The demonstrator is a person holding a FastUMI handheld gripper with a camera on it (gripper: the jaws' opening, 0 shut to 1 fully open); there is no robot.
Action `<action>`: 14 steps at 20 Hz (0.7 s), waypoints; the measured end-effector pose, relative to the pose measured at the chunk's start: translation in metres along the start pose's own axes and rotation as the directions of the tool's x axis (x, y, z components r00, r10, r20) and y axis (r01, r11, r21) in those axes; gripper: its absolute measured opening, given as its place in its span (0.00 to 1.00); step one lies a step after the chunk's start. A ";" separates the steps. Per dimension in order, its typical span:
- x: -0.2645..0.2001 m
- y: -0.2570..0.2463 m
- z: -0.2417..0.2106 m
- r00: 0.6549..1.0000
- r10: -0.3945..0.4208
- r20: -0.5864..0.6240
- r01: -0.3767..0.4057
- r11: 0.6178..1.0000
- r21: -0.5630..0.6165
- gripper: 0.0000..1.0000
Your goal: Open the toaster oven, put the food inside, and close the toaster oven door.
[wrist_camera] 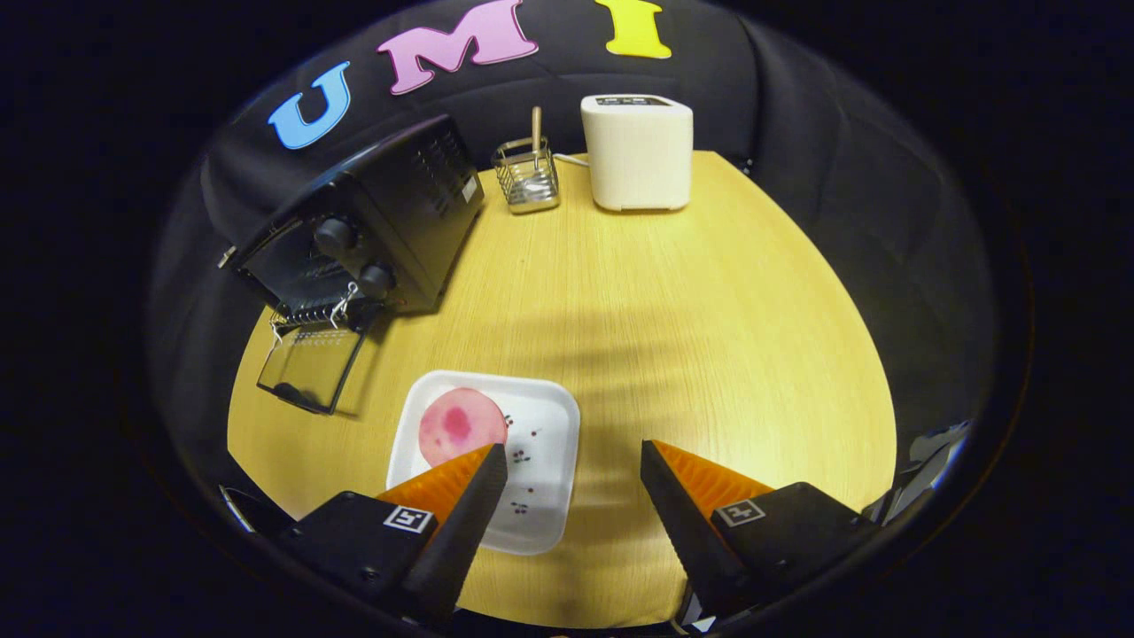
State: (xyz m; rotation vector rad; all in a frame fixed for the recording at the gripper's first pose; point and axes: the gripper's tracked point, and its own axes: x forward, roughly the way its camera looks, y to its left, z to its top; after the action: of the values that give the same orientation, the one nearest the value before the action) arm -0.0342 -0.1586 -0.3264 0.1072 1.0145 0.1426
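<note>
I see my gripper [574,461] with jaws apart above the white square plate [549,443] holding a round pink food slice [461,425]; the black toaster oven [372,221], door down, sits at the tabletop's far-left edge.

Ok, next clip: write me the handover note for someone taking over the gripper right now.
Gripper: open, holding nothing, fingers spread above the near end of the white tray.
Toaster oven: black, at the table's far side beyond the tray, its glass door already folded down onto the wooden table.
Food: a round pink slice lies on the tray, just ahead of one fingertip, untouched.
Done: door opened.
Left: grasp the slice, place it inside the oven, lift the door shut.
Clutter at the back: wire utensil holder, white toaster.
</note>
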 end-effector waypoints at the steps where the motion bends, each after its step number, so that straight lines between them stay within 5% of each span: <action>1: 0.004 0.000 -0.004 1.000 0.012 -0.020 -0.012 1.000 -0.007 0.99; 7: 0.018 0.013 -0.023 0.995 0.030 -0.090 -0.037 0.996 -0.077 0.95; 14: 0.021 -0.002 -0.024 0.990 -0.063 -0.124 0.060 0.998 -0.028 0.41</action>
State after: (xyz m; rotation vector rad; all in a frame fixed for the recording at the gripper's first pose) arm -0.0435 -0.1563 -0.3564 0.0457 1.1397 0.1065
